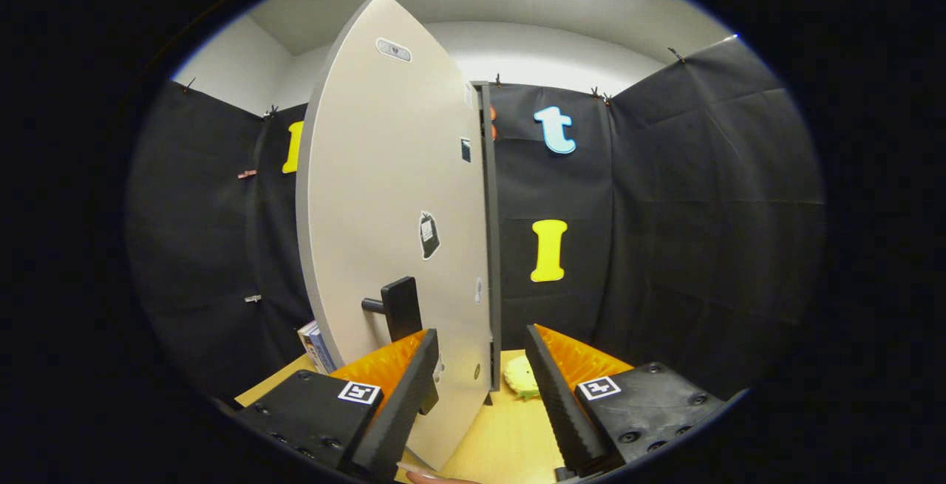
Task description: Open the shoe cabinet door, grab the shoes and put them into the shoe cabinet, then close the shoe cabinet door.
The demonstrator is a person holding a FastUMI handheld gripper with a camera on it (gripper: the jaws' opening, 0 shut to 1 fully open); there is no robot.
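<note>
Wooden tabletop (510, 432), smooth door (384, 196), parted tool (480, 395)

One cabinet door (384, 203), one handle (399, 308), one yellow item (521, 377) (kind unclear), tongs (480, 395) with two fingers apart.

The shoe cabinet door (392, 233) stands swung out, with its pale face toward the gripper and its far edge meeting the dark cabinet frame (491, 247). A dark handle (399, 308) projects from the lower part of the door, just above the left finger. The gripper (480, 388) has its fingers spread apart; the lower edge of the door lies between them, and neither finger presses on it. Beyond the door's lower edge, beside the right finger, a yellow-green object (522, 376) rests on the wooden tabletop (510, 432). A book-like item (316, 345) stands behind the door's left edge. A fingertip (432, 477) shows below the door.
</note>
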